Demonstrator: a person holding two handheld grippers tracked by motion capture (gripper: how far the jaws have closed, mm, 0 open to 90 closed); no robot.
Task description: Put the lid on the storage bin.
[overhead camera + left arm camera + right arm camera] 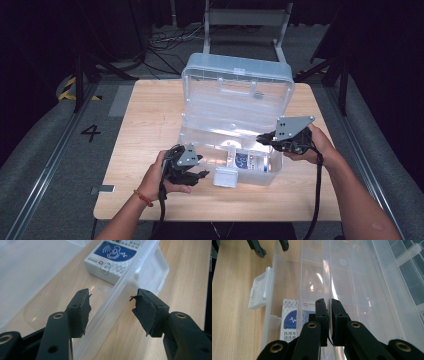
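Both grippers worked at the open box [235,90]; the left gripper [110,308] stood half open astride its front wall, gripping nothing; the right gripper [329,320] pinched the inner tray [327,272]; lifting it out seemingly remained.

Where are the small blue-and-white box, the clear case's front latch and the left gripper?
small box [113,258], left gripper view, printed top.
front latch [225,177], high view, white flap.
left gripper [111,311], left gripper view, between fingertips.

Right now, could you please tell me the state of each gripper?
Left gripper: open, its jaws either side of the clear box's front wall, not pressing it.
Right gripper: shut on a clear tray edge inside the box.
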